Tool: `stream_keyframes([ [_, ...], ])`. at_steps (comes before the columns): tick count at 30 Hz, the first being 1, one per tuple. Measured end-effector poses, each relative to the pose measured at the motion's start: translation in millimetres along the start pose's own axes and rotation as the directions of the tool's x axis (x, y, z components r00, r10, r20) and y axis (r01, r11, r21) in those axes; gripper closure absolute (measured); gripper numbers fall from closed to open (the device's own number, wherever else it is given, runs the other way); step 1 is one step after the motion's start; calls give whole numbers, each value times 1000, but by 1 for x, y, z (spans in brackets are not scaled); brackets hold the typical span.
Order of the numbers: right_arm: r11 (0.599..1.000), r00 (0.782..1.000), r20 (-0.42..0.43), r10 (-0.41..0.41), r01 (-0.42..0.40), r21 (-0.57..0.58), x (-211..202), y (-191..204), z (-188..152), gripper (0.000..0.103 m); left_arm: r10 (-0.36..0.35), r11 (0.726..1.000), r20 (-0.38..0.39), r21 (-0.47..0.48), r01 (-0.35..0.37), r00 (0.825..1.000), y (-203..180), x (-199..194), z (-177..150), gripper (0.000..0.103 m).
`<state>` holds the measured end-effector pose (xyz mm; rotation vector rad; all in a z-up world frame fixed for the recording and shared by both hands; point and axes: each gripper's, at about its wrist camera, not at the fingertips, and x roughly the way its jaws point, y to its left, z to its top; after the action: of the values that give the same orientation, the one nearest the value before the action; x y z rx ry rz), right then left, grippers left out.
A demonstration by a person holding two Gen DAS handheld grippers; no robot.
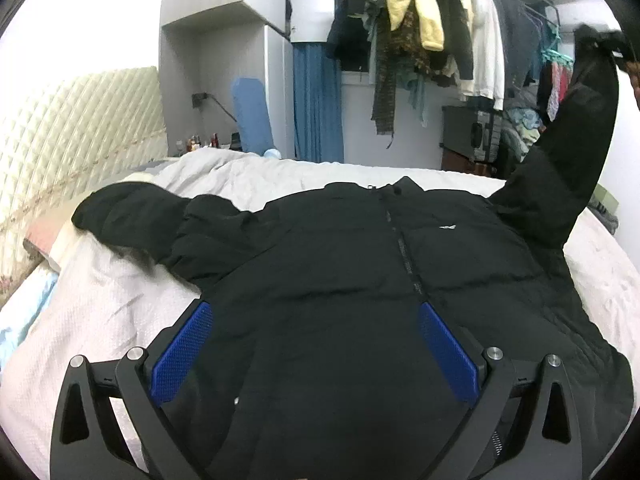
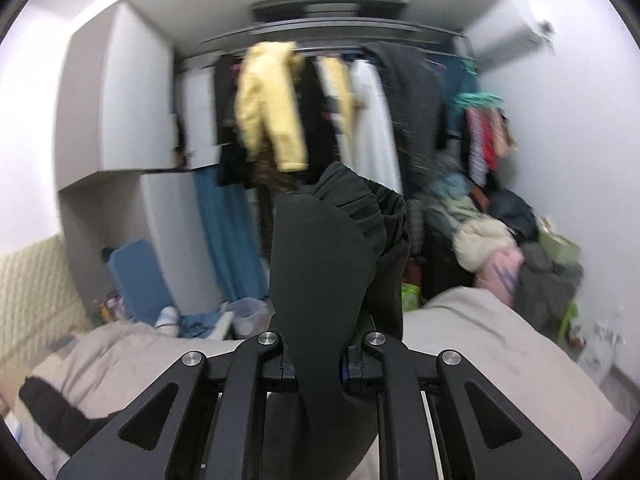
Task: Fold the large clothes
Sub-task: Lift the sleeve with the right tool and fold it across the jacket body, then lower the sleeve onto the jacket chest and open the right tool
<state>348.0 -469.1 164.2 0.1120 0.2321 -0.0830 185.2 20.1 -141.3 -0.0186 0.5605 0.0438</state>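
**A:** So where's it at? Black jacket (image 1: pixel 340 280) is spread face-up on the bed (image 1: pixel 120 304), zipper running up the middle. One sleeve (image 1: pixel 132 216) flopped out flat to the side, the other sleeve (image 1: pixel 572 152) hoisted way up in the air.

**B:** Yeah, right claw (image 2: pixel 352 356) is clenched on that raised one. You can see the ribbed cuff (image 2: pixel 352 200) bunched up past the jaws. Left claw (image 1: pixel 316 348) is released, blue pads (image 1: pixel 182 350) spread wide over the lower half of the jacket, nothing pinched between them as far as I can tell.

**A:** What'd worry you from here?

**B:** Mainly the grip. It's only got cuff fabric, and a puffy jacket is heavy-ish and slick. If the sleeve gets swung across fast, the cuff could slide out and the sleeve drops wherever.

**A:** And the body isn't pinned.

**B:** Right, with the left claw just hovering, pulling the sleeve could drag the whole jacket sideways on the bedding and rumple it, so the fold lands crooked.

**A:** Puffy stuff springs back too.

**B:** Yep, might not stay folded unless it's pressed down.
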Motion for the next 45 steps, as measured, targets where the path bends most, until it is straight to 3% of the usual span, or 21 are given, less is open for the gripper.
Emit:
stream_keyframes([
  [6, 983, 988, 9, 154, -152, -103, -4, 108, -7, 93, -45, 997, -9, -59, 45, 999, 15, -3, 0, 0],
  [13, 931, 948, -77, 309, -318, -178, 12, 223, -63, 93, -65, 993, -19, -102, 63, 998, 27, -2, -1, 0],
  [20, 862, 866, -277, 416, -473, -184, 44, 318, -166, 93, -31, 987, -35, -161, 25, 999, 49, 2, -7, 0],
  [23, 821, 817, -393, 421, -528, -218, 65, 349, -216, 93, -31, 981, -54, -193, 20, 998, 60, 6, -9, 0],
  [25, 796, 773, -478, 417, -564, -219, 79, 370, -254, 93, -17, 981, -57, -195, 6, 998, 66, 6, -11, 0],
  [30, 753, 693, -612, 381, -617, -229, 99, 401, -326, 92, -5, 974, -55, -228, -8, 998, 80, 10, -13, 0],
  [35, 714, 647, -699, 306, -641, -282, 111, 408, -391, 91, -5, 965, -69, -261, -13, 998, 91, 17, -15, 0],
  [38, 711, 641, -702, 310, -646, -276, 109, 400, -410, 88, -25, 960, -78, -280, 2, 997, 93, 22, -17, 0],
  [41, 718, 636, -699, 326, -648, -254, 108, 400, -408, 80, -27, 961, -79, -277, 4, 997, 93, 26, -17, 0],
  [44, 703, 623, -686, 376, -674, -227, 99, 403, -394, 50, -29, 965, -78, -264, 8, 997, 89, 27, -17, 0],
  [45, 698, 616, -681, 395, -684, -213, 95, 402, -388, 33, -29, 965, -76, -261, 8, 997, 87, 25, -18, 0],
])
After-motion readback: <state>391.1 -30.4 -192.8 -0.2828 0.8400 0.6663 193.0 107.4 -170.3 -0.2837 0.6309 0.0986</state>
